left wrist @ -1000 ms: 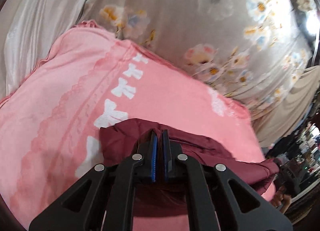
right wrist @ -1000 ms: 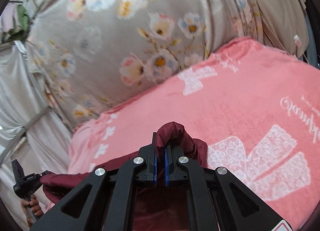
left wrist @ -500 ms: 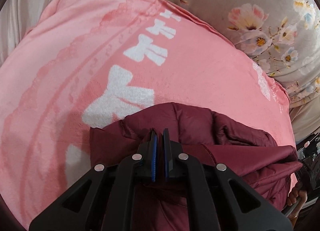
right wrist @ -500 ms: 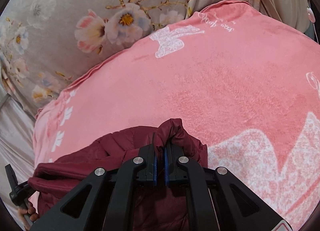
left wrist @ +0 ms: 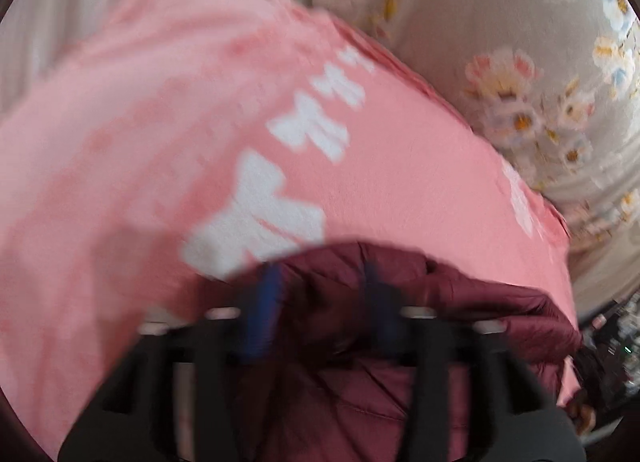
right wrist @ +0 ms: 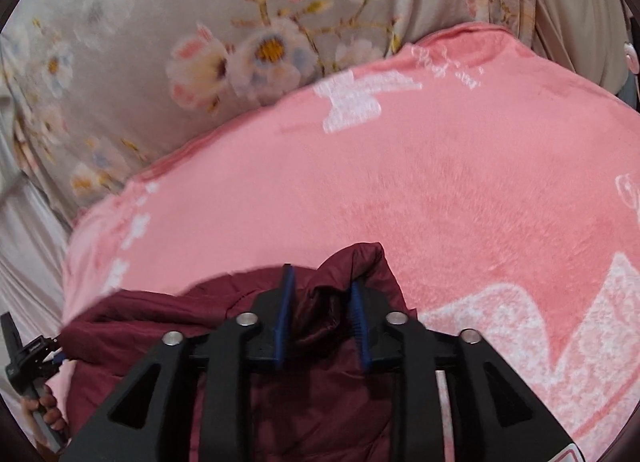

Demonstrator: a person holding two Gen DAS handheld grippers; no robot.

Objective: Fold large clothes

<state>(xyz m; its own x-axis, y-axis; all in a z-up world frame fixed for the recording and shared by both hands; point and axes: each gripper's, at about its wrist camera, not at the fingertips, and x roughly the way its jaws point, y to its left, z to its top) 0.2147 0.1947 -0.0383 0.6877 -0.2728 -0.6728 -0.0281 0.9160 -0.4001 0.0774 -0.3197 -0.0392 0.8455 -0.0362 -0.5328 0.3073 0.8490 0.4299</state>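
A dark maroon padded jacket (left wrist: 460, 302) lies on a pink blanket (left wrist: 160, 122) with white bow prints. In the blurred left wrist view my left gripper (left wrist: 320, 290) is open, its blue pads apart over the jacket's edge. In the right wrist view the jacket (right wrist: 160, 314) lies folded on the blanket (right wrist: 440, 190). My right gripper (right wrist: 320, 294) is open, with a bunched fold of jacket standing loose between the blue pads. The left gripper also shows at the far left of the right wrist view (right wrist: 48, 354).
A grey floral curtain (right wrist: 240, 42) hangs behind the bed, also in the left wrist view (left wrist: 520, 82). Pale satin fabric (right wrist: 24, 242) lies at the left. The person's hand (right wrist: 44, 410) holds the left tool.
Both grippers have opened and let go of the jacket, which now rests on the blanket. The left view has blurred from motion.
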